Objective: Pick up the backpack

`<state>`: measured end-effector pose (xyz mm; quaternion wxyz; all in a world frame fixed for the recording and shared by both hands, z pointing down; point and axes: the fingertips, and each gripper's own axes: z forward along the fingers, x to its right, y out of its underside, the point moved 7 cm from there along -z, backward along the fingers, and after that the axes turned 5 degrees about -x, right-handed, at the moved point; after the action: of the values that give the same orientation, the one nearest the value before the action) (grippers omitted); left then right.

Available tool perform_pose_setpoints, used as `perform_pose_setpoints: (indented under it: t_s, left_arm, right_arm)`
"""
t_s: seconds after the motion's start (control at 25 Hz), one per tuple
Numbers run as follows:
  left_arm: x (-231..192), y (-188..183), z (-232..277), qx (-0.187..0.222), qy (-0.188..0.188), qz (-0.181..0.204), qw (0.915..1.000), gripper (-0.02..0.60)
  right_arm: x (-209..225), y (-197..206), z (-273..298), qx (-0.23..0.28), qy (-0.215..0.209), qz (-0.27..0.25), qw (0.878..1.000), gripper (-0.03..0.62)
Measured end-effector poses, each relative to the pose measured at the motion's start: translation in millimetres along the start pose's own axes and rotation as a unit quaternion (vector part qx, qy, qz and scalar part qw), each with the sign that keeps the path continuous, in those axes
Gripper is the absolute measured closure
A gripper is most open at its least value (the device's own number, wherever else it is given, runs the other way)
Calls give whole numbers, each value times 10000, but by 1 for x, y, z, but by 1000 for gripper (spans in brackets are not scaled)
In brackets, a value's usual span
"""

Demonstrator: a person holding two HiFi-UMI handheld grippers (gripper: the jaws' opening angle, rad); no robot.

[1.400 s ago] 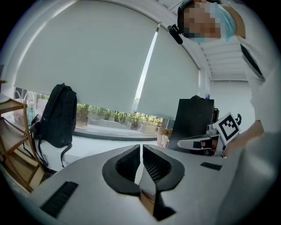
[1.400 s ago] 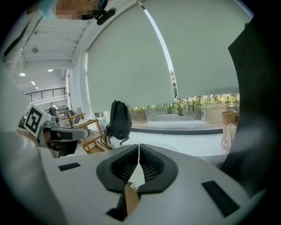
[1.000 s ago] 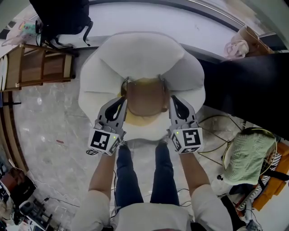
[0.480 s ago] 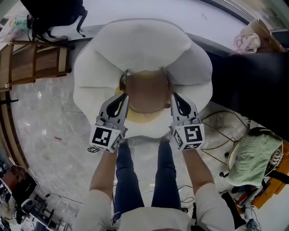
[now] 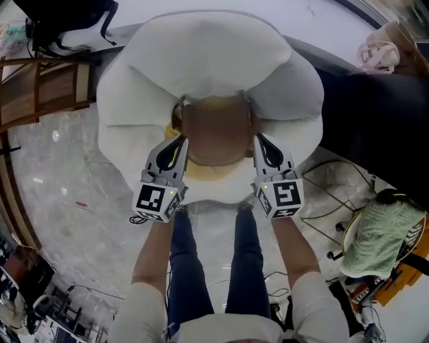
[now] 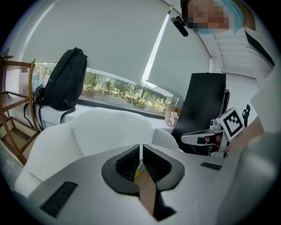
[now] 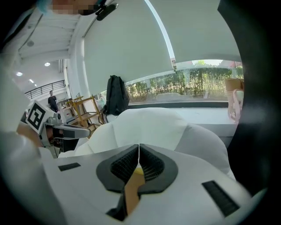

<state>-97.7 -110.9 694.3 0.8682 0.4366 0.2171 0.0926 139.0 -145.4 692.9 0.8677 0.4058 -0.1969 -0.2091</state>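
Note:
A brown backpack [image 5: 218, 130] with a yellow underside hangs just above the seat of a white armchair [image 5: 201, 60]. My left gripper [image 5: 182, 139] is shut on its left edge, and my right gripper [image 5: 257, 137] is shut on its right edge. In the left gripper view the jaws of the left gripper [image 6: 140, 151] pinch a brown strip [image 6: 147, 193] with a bit of yellow. The right gripper [image 7: 138, 151] pinches the same kind of brown strip [image 7: 131, 191]. A black backpack [image 5: 64, 20] stands on the window ledge at the far left.
A wooden rack [image 5: 40, 87] stands left of the armchair. A black chair [image 5: 375, 120] is at the right, with cables [image 5: 322, 201] on the floor and a green cloth over a basket [image 5: 379, 231]. A paper bag [image 5: 395, 40] sits on the ledge.
Both grippers have sunk toward the armchair seat with the brown backpack between them. Their jaws stay shut on it.

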Motion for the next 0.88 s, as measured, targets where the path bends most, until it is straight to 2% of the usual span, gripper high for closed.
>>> perform_pose_setpoints:
  t_s: [0.4, 0.64, 0.88]
  left_arm:
    - [-15, 44, 27, -331, -5, -124, 9994, 540]
    - [-22, 60, 41, -432, -29, -275, 9987, 540]
    - [-34, 84, 56, -813, -134, -483, 9954, 538]
  right_arm:
    - [9, 44, 32, -315, -44, -78, 9995, 564]
    - [15, 60, 48, -466, -38, 86, 9989, 564]
    - [21, 83, 65, -821, 12, 26, 9966, 563]
